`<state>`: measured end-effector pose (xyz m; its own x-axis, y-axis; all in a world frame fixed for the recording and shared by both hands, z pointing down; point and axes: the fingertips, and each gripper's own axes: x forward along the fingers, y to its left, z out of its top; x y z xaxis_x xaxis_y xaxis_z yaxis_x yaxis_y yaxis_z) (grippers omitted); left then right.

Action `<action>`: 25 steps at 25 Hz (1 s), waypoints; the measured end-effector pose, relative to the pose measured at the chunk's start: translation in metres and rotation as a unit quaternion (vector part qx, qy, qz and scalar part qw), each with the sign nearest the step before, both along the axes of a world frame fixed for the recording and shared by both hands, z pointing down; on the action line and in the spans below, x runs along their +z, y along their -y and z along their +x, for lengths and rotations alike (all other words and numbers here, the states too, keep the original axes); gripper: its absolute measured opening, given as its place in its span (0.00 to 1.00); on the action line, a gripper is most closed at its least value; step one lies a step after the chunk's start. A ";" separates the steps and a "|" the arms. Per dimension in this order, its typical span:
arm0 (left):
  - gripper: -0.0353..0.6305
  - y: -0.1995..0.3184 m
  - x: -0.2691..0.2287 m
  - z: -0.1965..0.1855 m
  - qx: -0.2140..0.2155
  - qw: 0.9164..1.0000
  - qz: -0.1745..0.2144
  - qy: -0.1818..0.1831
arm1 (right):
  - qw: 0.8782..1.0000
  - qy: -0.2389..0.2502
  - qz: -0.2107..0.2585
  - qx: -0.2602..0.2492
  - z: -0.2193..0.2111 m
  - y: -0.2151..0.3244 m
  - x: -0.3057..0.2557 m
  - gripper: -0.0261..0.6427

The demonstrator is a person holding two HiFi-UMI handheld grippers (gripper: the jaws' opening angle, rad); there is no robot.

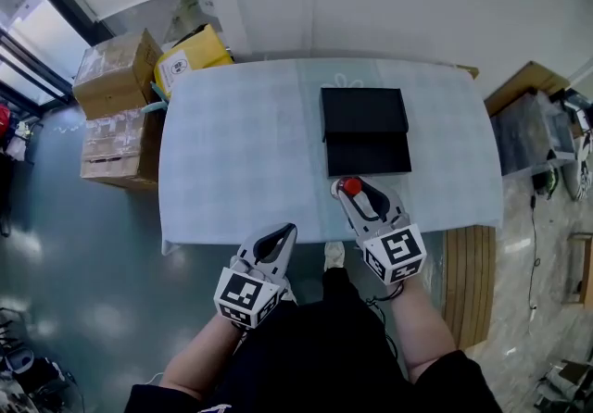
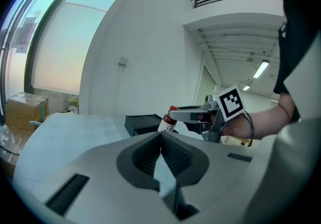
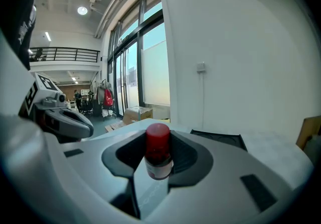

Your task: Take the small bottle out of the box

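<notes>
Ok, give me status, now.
Right claw shut on small bottle. Bottle out of black box, held over table. Left claw shut, empty. Nothing in the way.

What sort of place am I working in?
Probably a lab or workshop hall, not a home: a cloth-covered table, cardboard boxes stacked on the floor, tall windows and a railed mezzanine.

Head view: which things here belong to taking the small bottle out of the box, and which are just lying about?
Job: small bottle, held in the right gripper; black box.
Lying about: cardboard boxes, yellow box, both on the floor beside the table.
</notes>
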<state>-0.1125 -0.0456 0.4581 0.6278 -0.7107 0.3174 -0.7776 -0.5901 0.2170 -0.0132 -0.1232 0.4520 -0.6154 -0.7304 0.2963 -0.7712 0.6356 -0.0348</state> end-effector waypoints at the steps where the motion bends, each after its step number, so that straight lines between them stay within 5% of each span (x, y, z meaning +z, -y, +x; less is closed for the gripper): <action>1: 0.10 -0.004 -0.001 -0.002 0.003 1.000 0.002 0.000 | 1.000 0.001 0.001 0.003 -0.002 -0.006 -0.002 0.28; 25: 0.10 -0.088 -0.025 -0.013 0.105 0.994 0.031 -0.004 | 0.997 0.003 -0.006 0.082 -0.018 -0.157 -0.013 0.28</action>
